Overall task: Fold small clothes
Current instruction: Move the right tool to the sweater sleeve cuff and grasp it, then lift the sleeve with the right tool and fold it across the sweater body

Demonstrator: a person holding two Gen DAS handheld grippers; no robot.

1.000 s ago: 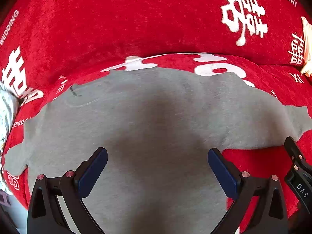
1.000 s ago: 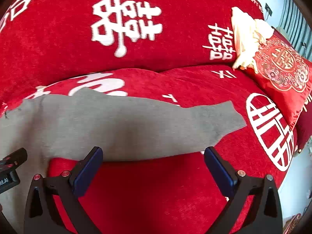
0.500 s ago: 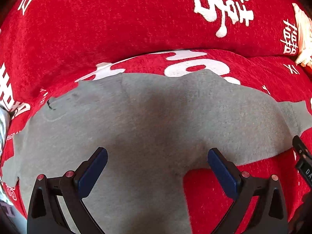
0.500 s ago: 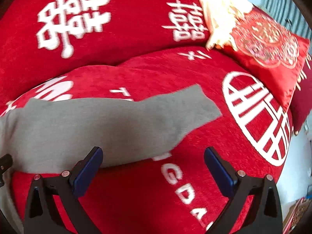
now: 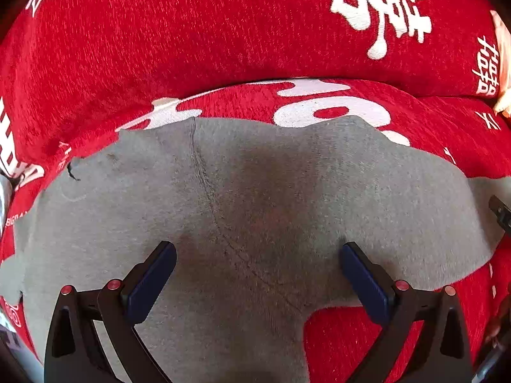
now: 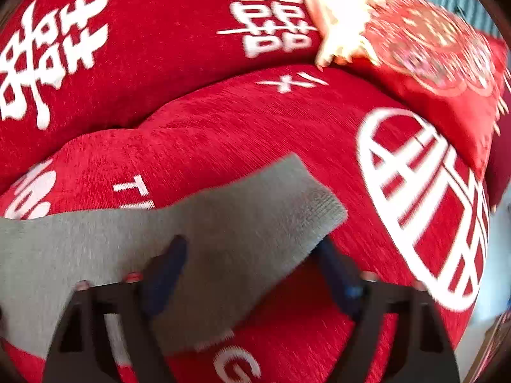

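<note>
Since earlier: right claw [image 6: 252, 265] reached the sleeve [image 6: 271, 210], jaws just closing astride it, not yet pinching; left claw [image 5: 257, 271] wide, empty, over garment [image 5: 255, 198] flat on sofa [image 5: 191, 32]; no fold made

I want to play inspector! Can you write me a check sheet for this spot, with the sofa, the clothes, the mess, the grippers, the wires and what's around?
Surface: red sofa with white lettering, seat and backrest.
Job's things: grey garment spread flat on the seat; its sleeve reaches out to one side, cuff at the end.
Clutter: red cushion and a cream cloth at the sofa's far end.
Grippers: left hand-held gripper open over the garment's body; right hand-held gripper has just been closing, sleeve between its jaws, pads not yet pressing.
Cables: nothing seen.
Surroundings: pale floor beside the sofa; blurred.
</note>
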